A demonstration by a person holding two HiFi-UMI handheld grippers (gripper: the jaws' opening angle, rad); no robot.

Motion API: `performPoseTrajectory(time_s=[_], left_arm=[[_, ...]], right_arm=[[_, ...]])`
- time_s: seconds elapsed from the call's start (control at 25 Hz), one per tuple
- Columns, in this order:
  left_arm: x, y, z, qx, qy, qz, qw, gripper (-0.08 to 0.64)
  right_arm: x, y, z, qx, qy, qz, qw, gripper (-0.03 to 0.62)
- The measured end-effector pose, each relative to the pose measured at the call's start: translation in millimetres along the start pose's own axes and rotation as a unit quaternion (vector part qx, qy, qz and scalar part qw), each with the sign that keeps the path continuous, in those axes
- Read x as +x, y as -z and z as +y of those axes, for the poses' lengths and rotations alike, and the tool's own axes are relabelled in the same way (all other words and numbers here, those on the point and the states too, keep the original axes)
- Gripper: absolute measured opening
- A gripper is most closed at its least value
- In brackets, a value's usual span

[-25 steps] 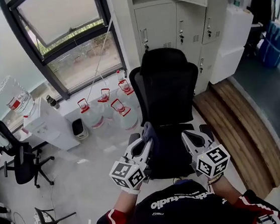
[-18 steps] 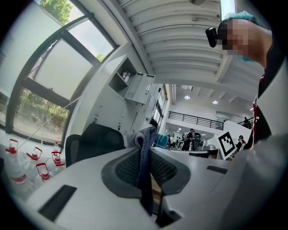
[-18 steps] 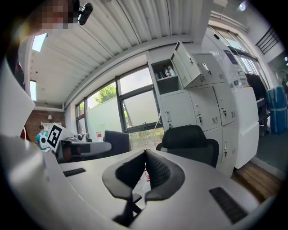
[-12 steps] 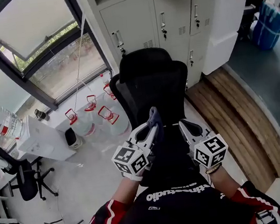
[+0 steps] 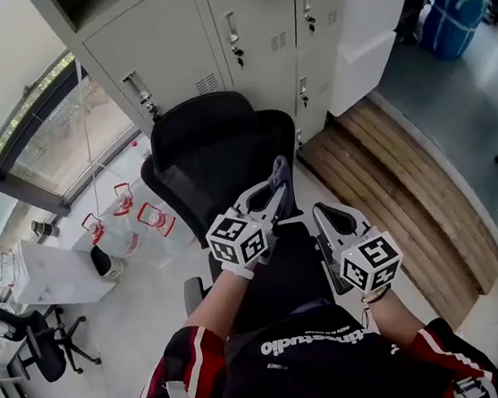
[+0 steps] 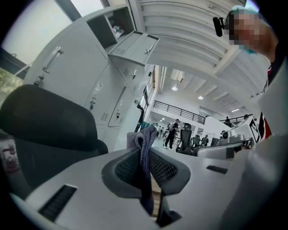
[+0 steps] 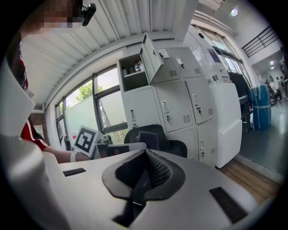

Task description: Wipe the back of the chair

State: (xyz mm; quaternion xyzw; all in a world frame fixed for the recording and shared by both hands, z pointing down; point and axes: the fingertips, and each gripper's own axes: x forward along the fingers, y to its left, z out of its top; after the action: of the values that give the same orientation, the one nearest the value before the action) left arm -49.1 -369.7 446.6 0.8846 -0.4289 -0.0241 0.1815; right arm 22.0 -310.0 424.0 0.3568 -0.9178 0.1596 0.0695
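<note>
Clamping a grey cloth (image 6: 145, 148), left gripper (image 5: 271, 195) raised near the black chair (image 5: 212, 157) back, right gripper (image 5: 323, 216) lower, jaws pressed together on nothing, chair before grey lockers (image 5: 175, 40).

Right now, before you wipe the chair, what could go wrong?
The cloth sits in the left gripper by only a thin fold, so rubbing it on the chair back might tug it loose. The right gripper is shut and empty and is not steadying the chair. A hard push might shove the chair into the bottles or the lockers close by.
</note>
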Motion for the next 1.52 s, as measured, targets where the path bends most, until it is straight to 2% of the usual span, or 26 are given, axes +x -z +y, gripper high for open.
performPoseTrajectory(time_s=[0.32, 0.72, 0.88, 1.12, 1.52], left_arm=[[123, 42, 65, -0.032, 0.007, 0.023, 0.9992, 0.057], [198, 86, 134, -0.009, -0.007, 0.086, 0.9962, 0.057], [206, 100, 149, -0.029, -0.017, 0.095, 0.9949, 0.057], [198, 104, 171, -0.026, -0.04, 0.099, 0.994, 0.057], [132, 88, 218, -0.026, -0.094, 0.075, 0.9925, 0.057]], right_arm=[[6, 1, -61, 0.007, 0.036, -0.003, 0.999, 0.014], [6, 18, -94, 0.015, 0.087, 0.007, 0.996, 0.014], [3, 20, -102, 0.011, 0.1, 0.013, 0.995, 0.014], [-1, 20, -99, 0.01, 0.105, 0.015, 0.994, 0.014], [15, 16, -61, -0.001, 0.075, 0.008, 0.997, 0.014]])
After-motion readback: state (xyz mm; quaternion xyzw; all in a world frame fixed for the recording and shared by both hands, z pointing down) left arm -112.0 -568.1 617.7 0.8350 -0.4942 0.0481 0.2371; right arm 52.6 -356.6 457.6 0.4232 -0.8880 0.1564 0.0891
